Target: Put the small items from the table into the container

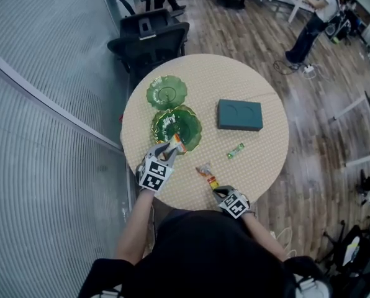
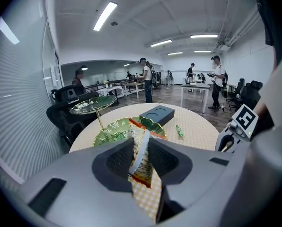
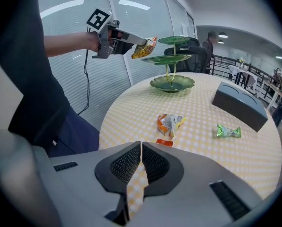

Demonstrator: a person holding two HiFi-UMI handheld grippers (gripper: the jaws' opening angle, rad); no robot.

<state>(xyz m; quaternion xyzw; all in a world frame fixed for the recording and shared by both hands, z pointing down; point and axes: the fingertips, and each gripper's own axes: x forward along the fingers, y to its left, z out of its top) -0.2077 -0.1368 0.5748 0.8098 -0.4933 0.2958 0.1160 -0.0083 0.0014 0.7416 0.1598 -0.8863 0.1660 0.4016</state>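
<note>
Yellow checked cloth covers the round surface [image 1: 259,160], which stands on a wood floor in an open office.

Nearest the person, the right hand-held gripper [image 3: 140,156] is clenched with nothing between its jaws. It hangs above the near edge and points at an orange-and-silver wrapper [image 3: 170,123] lying just ahead, with a small red scrap [image 3: 164,142] beside it.

A little further on, the left hand-held gripper [image 2: 141,154] grasps a snack packet [image 2: 142,170] by its upper part, and the packet hangs down between the pads. It is held off the cloth at the near rim of the green tiered dish [image 1: 188,129], which I take to be the container.

A green sweet [image 1: 235,150] lies apart to the right, and a dark box [image 1: 239,115] sits beyond it.

The step in hand looks like delivery of the packet. The next move calls for carrying it over the lower bowl, clear of the centre stem and the upper plate, then letting the jaws part. The right hand-held gripper must open before it can close on the wrapper. The wrapper is crumpled and light, so a low, centred pinch seems wise.
</note>
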